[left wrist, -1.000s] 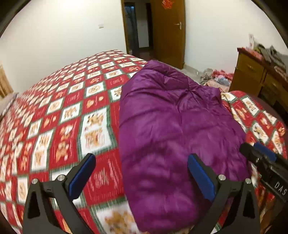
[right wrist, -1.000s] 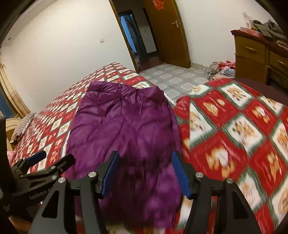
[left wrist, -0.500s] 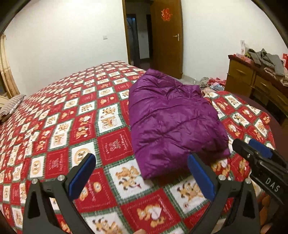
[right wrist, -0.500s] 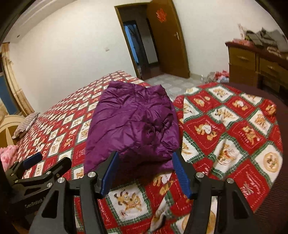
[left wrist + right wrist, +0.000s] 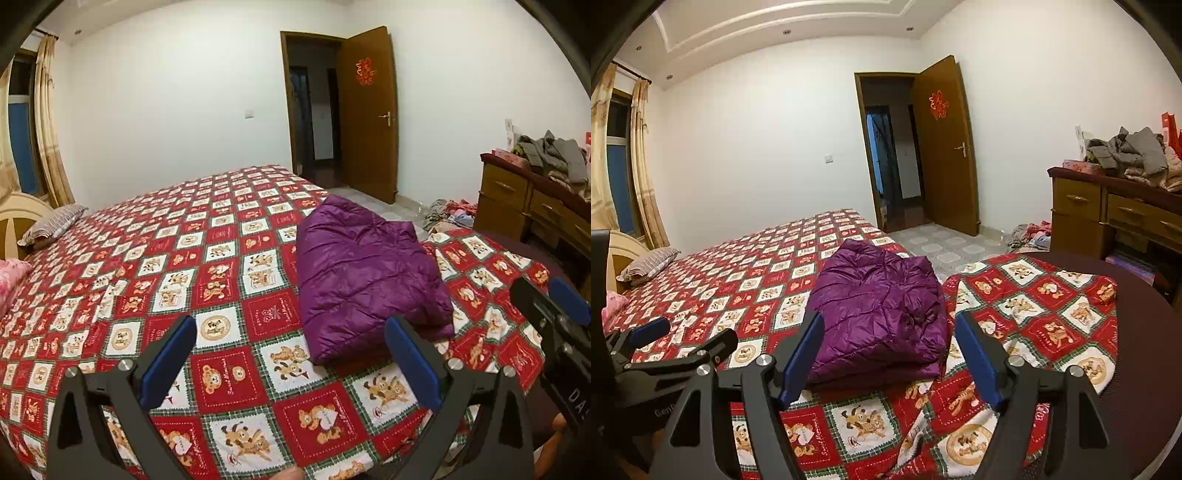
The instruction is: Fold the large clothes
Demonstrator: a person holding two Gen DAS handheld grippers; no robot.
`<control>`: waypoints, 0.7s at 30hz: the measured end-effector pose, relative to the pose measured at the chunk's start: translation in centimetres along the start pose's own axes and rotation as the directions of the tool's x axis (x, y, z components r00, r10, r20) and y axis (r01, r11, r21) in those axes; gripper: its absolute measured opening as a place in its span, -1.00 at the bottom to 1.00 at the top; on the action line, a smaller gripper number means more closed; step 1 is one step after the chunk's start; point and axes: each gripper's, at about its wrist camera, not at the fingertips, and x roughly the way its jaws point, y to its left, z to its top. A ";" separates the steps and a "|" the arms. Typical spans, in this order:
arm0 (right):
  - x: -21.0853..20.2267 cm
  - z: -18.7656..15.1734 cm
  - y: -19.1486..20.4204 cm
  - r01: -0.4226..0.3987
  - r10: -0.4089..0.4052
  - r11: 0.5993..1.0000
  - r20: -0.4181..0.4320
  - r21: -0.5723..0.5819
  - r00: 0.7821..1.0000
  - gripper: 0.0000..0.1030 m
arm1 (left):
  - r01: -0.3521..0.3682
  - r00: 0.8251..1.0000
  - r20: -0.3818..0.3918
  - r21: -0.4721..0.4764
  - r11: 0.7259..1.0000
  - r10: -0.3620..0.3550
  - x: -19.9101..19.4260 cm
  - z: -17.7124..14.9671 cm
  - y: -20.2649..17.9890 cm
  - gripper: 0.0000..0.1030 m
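A purple puffer jacket [image 5: 364, 273] lies folded into a thick rectangle on the red-and-white bear-patterned quilt [image 5: 192, 266] near the bed's foot. My left gripper [image 5: 291, 350] hangs open above the quilt, short of the jacket's near edge, with nothing between its blue pads. In the right wrist view the same jacket [image 5: 879, 310] lies ahead of my right gripper [image 5: 888, 347], whose jaws are opening and hold nothing. The left gripper [image 5: 676, 339] shows at that view's left edge, and the right gripper [image 5: 550, 306] at the right edge of the left wrist view.
A wooden dresser [image 5: 1115, 218] piled with grey clothes [image 5: 1126, 151] stands at the right. More clothes [image 5: 1030, 236] lie on the tiled floor by it. A wooden door [image 5: 945, 147] stands open. Pillows [image 5: 51, 225] rest at the headboard, left. The quilt's corner [image 5: 1052, 306] lies turned up over a dark maroon cover.
Both grippers have drawn back and up from the jacket, which now lies farther off and free of them. The right jaws stand wider than before.
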 end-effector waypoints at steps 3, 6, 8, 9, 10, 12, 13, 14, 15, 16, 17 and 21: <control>-1.0 -0.3 -0.2 -0.002 0.002 1.000 0.013 -0.002 1.000 0.49 | 0.006 1.000 0.009 0.006 1.000 -0.006 -0.9 -0.5 -0.5 1.00; -1.2 -0.6 -0.7 0.005 -0.005 1.000 0.005 0.023 1.000 0.50 | 0.000 1.000 -0.008 0.023 1.000 0.000 -1.1 -1.0 -1.1 1.00; -0.8 -0.8 -0.9 0.020 -0.020 0.999 -0.020 0.033 1.000 0.51 | -0.002 1.000 -0.026 0.018 1.000 0.002 -1.1 -1.4 -1.3 1.00; -0.5 -1.0 -1.0 0.024 -0.023 0.999 -0.036 0.036 0.999 0.51 | 0.003 0.999 -0.037 0.014 1.000 -0.002 -1.2 -1.7 -1.4 1.00; -0.3 -1.3 -1.1 0.023 -0.021 0.999 -0.048 0.041 0.999 0.51 | 0.007 0.999 -0.049 0.010 1.000 -0.006 -1.2 -2.0 -1.4 1.00; -0.2 -1.7 -1.3 0.020 -0.015 0.998 -0.068 0.066 0.998 0.51 | 0.008 0.998 -0.066 0.004 1.000 -0.008 -1.4 -2.3 -1.5 1.00; -0.3 -1.8 -1.3 0.015 -0.010 0.997 -0.071 0.077 0.997 0.51 | 0.006 0.998 -0.069 0.004 1.000 -0.006 -1.6 -2.4 -1.4 1.00; -0.5 -1.8 -1.3 0.012 -0.006 0.997 -0.072 0.081 0.997 0.51 | -0.003 0.998 -0.067 0.005 1.000 0.003 -2.0 -2.4 -1.4 1.00; -0.8 -1.7 -1.1 0.007 -0.001 0.996 -0.068 0.085 0.998 0.51 | -0.009 0.998 -0.062 0.004 1.000 0.009 -2.3 -2.5 -1.3 1.00; -1.1 -1.6 -1.0 0.004 0.001 0.996 -0.062 0.084 0.998 0.51 | -0.015 0.999 -0.050 0.000 1.000 0.015 -3.0 -2.4 -1.2 1.00; -1.7 -1.3 -0.8 -0.003 0.006 0.997 -0.044 0.080 0.999 0.51 | -0.017 0.999 -0.039 -0.003 1.000 0.016 -3.5 -2.4 -1.0 1.00; -4.3 -0.2 0.5 -0.022 0.021 0.999 0.026 0.044 0.999 0.52 | -0.031 0.999 0.025 -0.026 0.999 0.031 -6.0 -1.9 -0.2 1.00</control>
